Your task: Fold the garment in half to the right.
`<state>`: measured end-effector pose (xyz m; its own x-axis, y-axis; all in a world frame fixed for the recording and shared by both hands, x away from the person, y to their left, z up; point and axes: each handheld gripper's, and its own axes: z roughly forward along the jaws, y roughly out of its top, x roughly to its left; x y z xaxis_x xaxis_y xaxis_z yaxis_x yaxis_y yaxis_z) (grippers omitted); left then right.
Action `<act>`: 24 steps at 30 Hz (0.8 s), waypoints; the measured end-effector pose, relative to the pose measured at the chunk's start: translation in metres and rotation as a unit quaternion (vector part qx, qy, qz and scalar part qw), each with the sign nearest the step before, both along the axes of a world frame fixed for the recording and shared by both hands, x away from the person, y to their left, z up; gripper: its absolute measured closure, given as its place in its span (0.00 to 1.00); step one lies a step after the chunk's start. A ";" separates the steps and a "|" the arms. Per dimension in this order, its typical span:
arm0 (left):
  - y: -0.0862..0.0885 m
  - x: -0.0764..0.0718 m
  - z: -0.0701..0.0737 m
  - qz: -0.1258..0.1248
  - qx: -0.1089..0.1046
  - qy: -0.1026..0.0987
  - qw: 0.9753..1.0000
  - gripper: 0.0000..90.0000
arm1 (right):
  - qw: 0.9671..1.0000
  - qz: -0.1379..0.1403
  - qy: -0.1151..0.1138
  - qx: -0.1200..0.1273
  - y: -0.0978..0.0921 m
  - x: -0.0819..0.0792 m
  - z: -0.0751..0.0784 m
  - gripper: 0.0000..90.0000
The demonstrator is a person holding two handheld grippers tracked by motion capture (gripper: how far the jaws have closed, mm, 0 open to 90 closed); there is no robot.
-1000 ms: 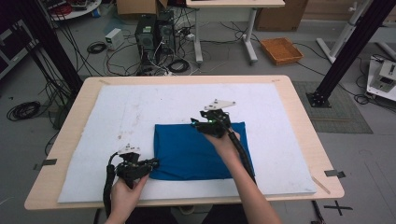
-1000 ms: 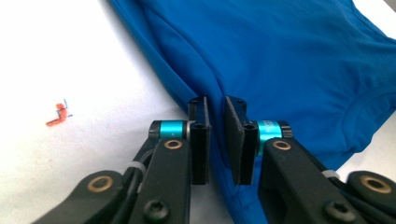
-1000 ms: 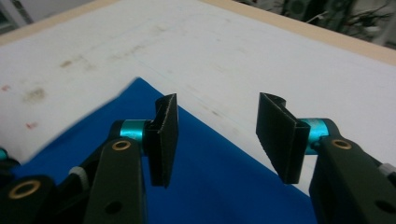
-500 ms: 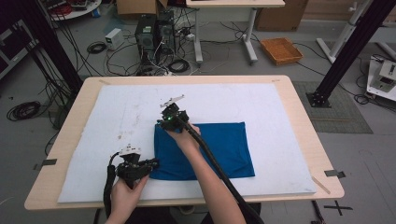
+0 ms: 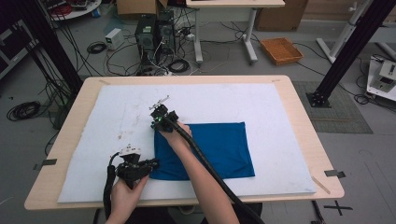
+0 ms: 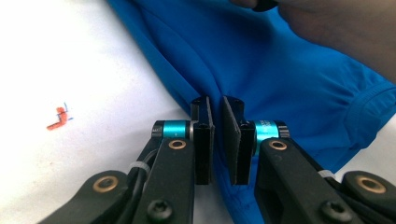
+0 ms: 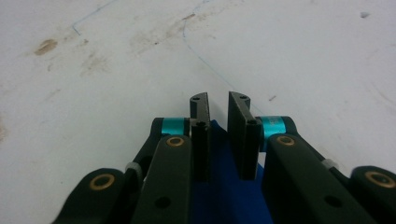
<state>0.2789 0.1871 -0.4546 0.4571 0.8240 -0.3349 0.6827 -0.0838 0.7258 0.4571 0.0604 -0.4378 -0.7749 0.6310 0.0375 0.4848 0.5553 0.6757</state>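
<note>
A blue cloth (image 5: 219, 144) lies flat on the white mat (image 5: 233, 100). My left gripper (image 5: 153, 163) sits at the cloth's near left corner. In the left gripper view its jaws (image 6: 217, 100) are shut on a raised fold of the cloth (image 6: 280, 70). My right gripper (image 5: 158, 122) is at the far left corner, its forearm lying across the cloth. In the right gripper view (image 7: 218, 98) the jaws stand a little apart, with the cloth's corner (image 7: 224, 186) between and under them.
The mat covers most of a wooden table (image 5: 299, 112). It carries a small red mark (image 6: 58, 116), a thin blue pen line (image 7: 201, 51) and brown stains (image 7: 46, 46). Behind the table, cables, a computer tower (image 5: 147, 35) and an orange tray (image 5: 280, 49) lie on the floor.
My right gripper has moved left along the cloth's far edge, from its middle to the far left corner. The left gripper and the cloth have stayed in place.
</note>
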 end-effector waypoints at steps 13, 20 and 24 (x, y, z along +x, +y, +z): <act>-0.001 -0.002 0.004 -0.009 0.002 0.001 1.000 0.93 | 0.999 0.005 -0.018 0.031 -0.010 -0.003 0.018 0.99; -0.013 -0.009 0.022 -0.031 0.022 -0.032 0.999 0.94 | 0.996 -0.004 -0.010 0.089 -0.036 -0.004 0.037 0.99; -0.032 -0.011 0.036 -0.053 0.021 -0.048 0.997 0.94 | 0.993 -0.010 -0.009 0.118 -0.059 -0.006 0.050 0.99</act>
<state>0.2680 0.1555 -0.4188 0.5713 0.7812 -0.2517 0.5956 -0.1836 0.7820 0.4515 0.0011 -0.3873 -0.7642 0.6218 0.1713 0.4802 0.3713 0.7947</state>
